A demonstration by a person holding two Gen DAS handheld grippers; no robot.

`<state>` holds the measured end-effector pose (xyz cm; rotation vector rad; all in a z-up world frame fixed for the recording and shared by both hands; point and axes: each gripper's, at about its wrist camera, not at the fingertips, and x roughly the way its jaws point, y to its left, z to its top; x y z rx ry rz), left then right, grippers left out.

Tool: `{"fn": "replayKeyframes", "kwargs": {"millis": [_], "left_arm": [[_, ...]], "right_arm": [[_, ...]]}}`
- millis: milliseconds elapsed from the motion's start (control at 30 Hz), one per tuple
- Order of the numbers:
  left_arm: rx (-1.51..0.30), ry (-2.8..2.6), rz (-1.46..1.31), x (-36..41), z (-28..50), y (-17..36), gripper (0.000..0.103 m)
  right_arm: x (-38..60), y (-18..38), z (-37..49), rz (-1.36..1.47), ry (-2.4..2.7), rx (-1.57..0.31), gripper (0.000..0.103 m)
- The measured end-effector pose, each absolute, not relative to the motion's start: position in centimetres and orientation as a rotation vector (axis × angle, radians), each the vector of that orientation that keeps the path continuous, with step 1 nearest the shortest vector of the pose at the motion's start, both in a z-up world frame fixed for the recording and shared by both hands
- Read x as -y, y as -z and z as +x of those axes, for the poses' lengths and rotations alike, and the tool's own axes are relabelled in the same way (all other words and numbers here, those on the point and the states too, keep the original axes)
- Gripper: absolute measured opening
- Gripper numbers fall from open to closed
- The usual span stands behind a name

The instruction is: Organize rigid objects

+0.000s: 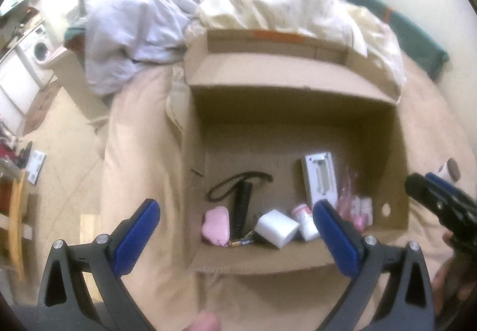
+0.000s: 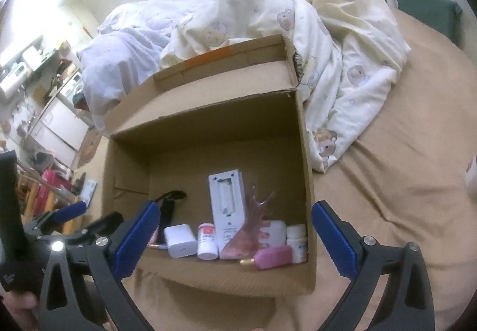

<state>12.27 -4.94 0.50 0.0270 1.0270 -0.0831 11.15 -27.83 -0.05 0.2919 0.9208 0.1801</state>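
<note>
1. Rigid objects lie gathered along the near wall inside the cardboard box (image 2: 301,152), which sits on a bed with a tan sheet (image 2: 387,182); a rumpled quilt (image 2: 342,63) lies just beyond its far flap.
2. Contents noted: white remote (image 2: 228,206) lying face down with its battery bay uncovered, white charger block (image 2: 180,240), red-labelled pill bottle (image 2: 207,241), second white bottle (image 2: 296,241), pink case (image 2: 272,256), pink heart-shaped item (image 1: 216,223), black torch with strap (image 1: 243,203), and a loose battery (image 1: 241,241).
3. Left gripper (image 1: 235,229) hangs above the box's near-left corner, jaws spread wide, nothing between the pads.
4. Right gripper (image 2: 235,232) hangs above the near wall, jaws likewise spread and empty.
5. Judgement: both tools appear clear of the contents, so the deposit step looks finished.
6. Recommendation: lift straight clear of the near wall before turning away, so neither finger catches the cardboard edge.
7. Recommendation: any further item should go toward the vacant far half of the box floor, avoiding a pile-up on the crowded near row.
8. Risk: the battery is small and round; a nudge could roll it under the charger block.
</note>
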Motion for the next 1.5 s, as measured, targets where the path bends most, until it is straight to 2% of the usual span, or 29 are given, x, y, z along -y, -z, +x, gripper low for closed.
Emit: {"fn": "replayKeyframes", "kwargs": {"millis": [467, 933, 1500], "left_arm": [[-0.954, 0.072, 0.066, 2.8, 5.8, -3.6, 0.102], [-1.013, 0.044, 0.033, 1.7, 4.8, -0.1, 0.102], [-1.03, 0.062, 0.05, 2.7, 4.8, 0.6, 0.102]], "right_arm": [[27.0, -4.7, 3.8, 0.195, -0.163, -0.811, 0.103], [26.4, 0.1, 1.6, 0.141, -0.094, -0.892, 0.103], [26.1, 0.2, 2.4, 0.144, -0.102, -0.88, 0.103]]}}
